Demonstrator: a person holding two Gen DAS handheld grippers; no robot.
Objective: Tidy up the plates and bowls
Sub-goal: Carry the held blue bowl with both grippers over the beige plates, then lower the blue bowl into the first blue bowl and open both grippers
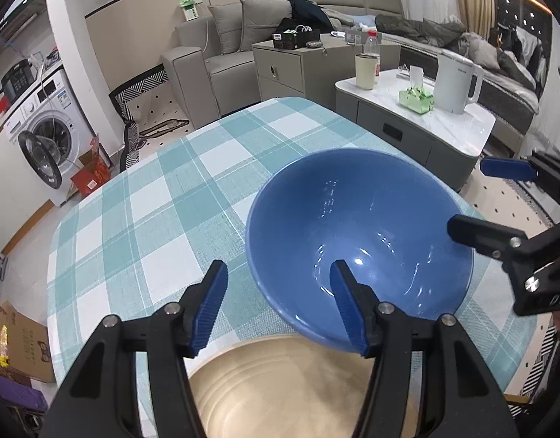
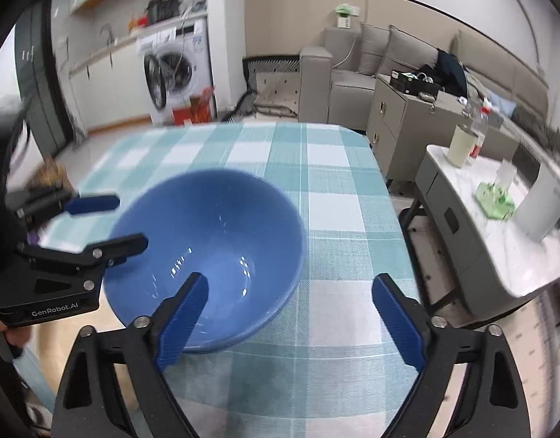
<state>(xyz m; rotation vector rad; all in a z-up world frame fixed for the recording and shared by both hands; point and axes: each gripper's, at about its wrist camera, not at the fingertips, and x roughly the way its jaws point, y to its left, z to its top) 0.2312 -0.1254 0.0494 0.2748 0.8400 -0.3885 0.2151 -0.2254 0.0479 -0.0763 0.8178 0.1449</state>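
A blue bowl point(image 1: 360, 233) sits tilted on the checked tablecloth, its near rim over a beige plate point(image 1: 280, 390). My left gripper point(image 1: 280, 303) is open; its right finger reaches inside the bowl, its left finger stays outside the rim. In the right wrist view the blue bowl point(image 2: 214, 255) lies left of centre. My right gripper point(image 2: 291, 317) is open, its left finger over the bowl's near rim, its right finger over the cloth. Each gripper also shows in the other's view: the right one point(image 1: 477, 200), the left one point(image 2: 115, 222).
The table with the teal checked cloth point(image 1: 141, 226) fills the foreground. Behind it stand a grey cabinet point(image 1: 291, 69), a low white table point(image 1: 426, 124) with a kettle, cup and tissue box, a sofa and a washing machine point(image 1: 46, 135). A cardboard box point(image 1: 20, 343) sits lower left.
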